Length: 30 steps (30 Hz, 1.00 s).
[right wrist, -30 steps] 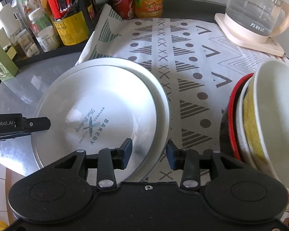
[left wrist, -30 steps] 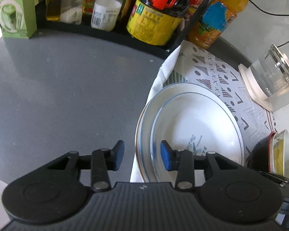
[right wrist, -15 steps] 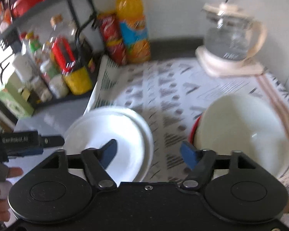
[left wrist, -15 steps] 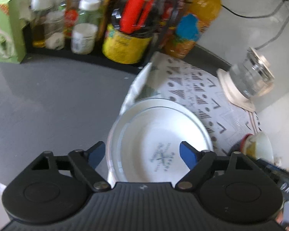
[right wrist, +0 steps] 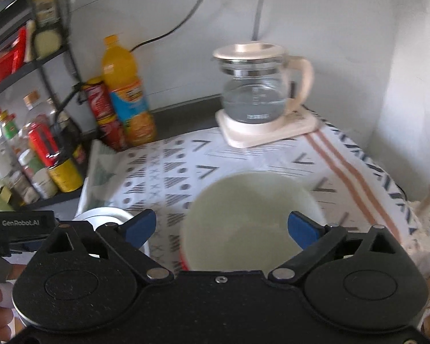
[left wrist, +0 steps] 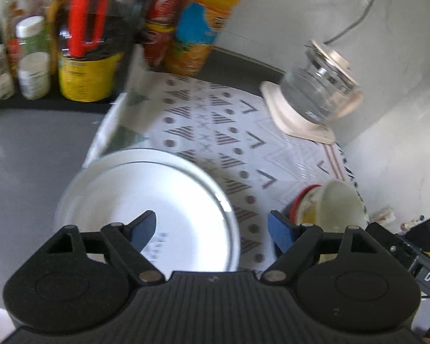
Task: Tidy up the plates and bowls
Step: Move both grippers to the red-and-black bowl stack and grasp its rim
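While jaws gape: stacked plates (left wrist: pixel 146 195), nested bowls (right wrist: pixel 252 220) apart.

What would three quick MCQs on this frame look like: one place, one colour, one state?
1. Where does the glass kettle stand?
A. on its cream base at the back of the patterned cloth
B. inside the shelf rack
C. on the plates

2. What colour is the rim showing under the white bowl?
A. green
B. red
C. black

3. How are the two hand-held grippers?
A. both shut on plates
B. left shut, right open
C. both open, holding nothing

Key:
1 A, the kettle's base rests on the patterned cloth near the wall.
2 B, a red edge shows beside the bowl stack.
3 C, the left hand-held gripper and the right hand-held gripper have fingers wide apart with nothing between them.
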{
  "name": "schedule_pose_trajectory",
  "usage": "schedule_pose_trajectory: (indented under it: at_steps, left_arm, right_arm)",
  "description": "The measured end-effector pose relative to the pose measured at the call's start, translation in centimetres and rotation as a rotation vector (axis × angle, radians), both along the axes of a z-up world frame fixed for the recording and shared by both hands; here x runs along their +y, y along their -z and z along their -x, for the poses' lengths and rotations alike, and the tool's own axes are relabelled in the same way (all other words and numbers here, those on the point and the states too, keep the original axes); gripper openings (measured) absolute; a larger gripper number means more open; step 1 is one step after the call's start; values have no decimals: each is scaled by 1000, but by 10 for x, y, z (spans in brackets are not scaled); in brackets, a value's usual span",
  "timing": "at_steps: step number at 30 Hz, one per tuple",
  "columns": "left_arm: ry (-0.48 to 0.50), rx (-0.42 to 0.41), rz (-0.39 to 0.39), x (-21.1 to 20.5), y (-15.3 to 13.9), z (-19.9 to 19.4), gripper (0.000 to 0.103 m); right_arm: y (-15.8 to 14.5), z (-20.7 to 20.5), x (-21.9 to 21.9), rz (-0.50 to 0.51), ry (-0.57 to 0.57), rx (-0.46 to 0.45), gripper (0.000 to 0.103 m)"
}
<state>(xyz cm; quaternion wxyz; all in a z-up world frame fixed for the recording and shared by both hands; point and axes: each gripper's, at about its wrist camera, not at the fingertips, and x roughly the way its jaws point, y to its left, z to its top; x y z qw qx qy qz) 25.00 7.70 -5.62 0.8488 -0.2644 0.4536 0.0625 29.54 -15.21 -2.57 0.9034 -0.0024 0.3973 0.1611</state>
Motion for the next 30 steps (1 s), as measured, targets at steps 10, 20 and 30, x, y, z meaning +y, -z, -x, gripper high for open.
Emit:
schedule_pose_trajectory:
  at_steps: [10,20,30]
  left_arm:
    - [95,4,10,-45,0,-30,83]
    - [144,42,19,-73,17,-51,83]
    - [164,90,17,-92,40,-66,79]
  right_arm:
    - [15,-10,-43,5,100,38,100]
    - [43,-25,-65,9,144,133,100]
    - [72,-36,-69,-28,94,260,85]
